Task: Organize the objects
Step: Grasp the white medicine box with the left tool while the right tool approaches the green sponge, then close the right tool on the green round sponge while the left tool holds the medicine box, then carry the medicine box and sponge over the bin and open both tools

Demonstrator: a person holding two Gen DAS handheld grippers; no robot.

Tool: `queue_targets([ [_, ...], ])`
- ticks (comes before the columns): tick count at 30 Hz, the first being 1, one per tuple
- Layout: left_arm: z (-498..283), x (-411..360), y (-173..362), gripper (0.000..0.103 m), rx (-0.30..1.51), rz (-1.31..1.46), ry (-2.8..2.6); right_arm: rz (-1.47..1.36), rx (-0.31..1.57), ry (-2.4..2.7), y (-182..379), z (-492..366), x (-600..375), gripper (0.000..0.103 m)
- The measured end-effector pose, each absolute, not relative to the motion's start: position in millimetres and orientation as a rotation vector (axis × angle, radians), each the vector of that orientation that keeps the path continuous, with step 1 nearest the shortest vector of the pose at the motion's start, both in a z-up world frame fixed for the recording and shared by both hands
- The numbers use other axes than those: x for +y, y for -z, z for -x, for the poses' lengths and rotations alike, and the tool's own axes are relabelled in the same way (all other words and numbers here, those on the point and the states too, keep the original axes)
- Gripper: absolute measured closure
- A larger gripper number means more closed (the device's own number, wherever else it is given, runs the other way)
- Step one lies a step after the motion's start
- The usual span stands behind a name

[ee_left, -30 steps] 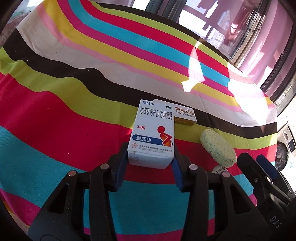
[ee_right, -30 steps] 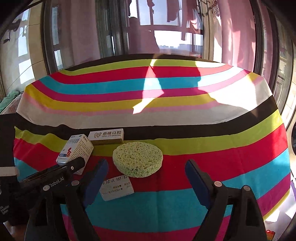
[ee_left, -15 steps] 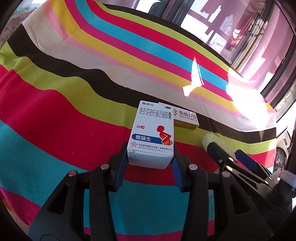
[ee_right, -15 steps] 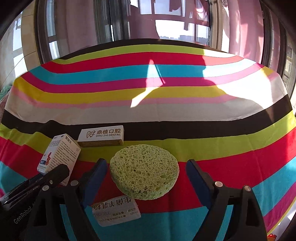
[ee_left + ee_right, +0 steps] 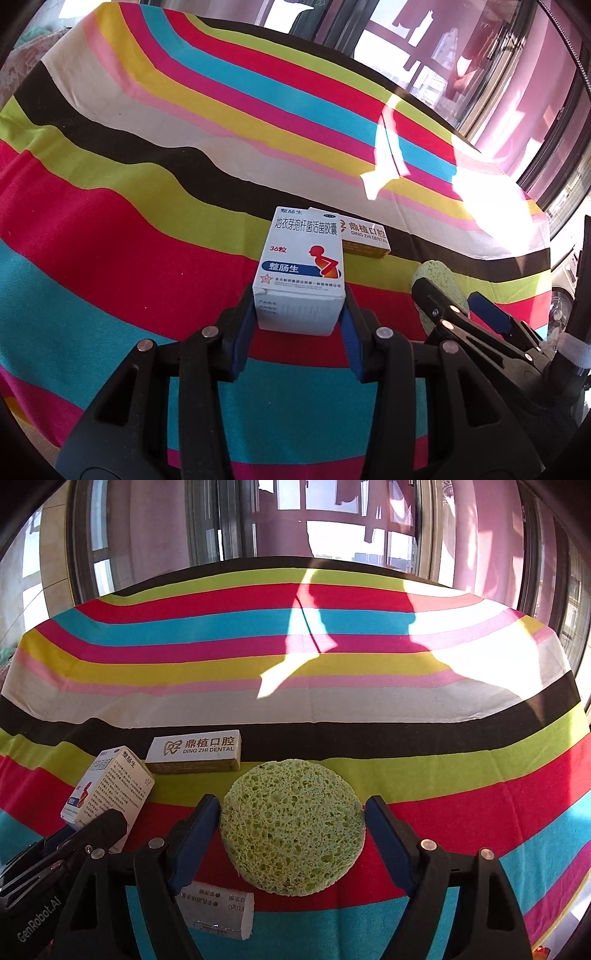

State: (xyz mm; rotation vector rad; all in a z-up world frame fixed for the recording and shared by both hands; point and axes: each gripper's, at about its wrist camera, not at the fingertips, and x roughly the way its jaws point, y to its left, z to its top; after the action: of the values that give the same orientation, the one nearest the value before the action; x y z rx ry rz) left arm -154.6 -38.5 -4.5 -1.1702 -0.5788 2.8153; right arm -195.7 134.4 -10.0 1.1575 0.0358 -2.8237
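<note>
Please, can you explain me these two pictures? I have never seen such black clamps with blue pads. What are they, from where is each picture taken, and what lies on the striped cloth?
There is no robot here. A person holds one clamp-like tool in each hand, and a wide-angle camera on each tool looks forward along its two fingers. That explains the bent edges.

One picture comes from the left tool. Its blue pads press on a white medicine box, so that box is held.

The other picture comes from the right tool. A round green sponge lies between its fingers; the jaws are closing, but the pads do not appear to press on it yet.

Also on the striped tablecloth are a flat box printed DING ZHI DENTAL and a small white box below the sponge. Behind are windows.
</note>
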Motion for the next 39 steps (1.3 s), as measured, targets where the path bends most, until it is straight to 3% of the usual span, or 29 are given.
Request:
queue_targets([
  [14,122,-20,-23,0.058,-0.460,1.051,-2.832,-1.137,-0.027,2.886,-10,150,157,0.022],
  [39,73,23,-36,0.058,-0.475,1.085,-2.664,-1.305,-0.180,2.927,-18,83,213,0.022],
])
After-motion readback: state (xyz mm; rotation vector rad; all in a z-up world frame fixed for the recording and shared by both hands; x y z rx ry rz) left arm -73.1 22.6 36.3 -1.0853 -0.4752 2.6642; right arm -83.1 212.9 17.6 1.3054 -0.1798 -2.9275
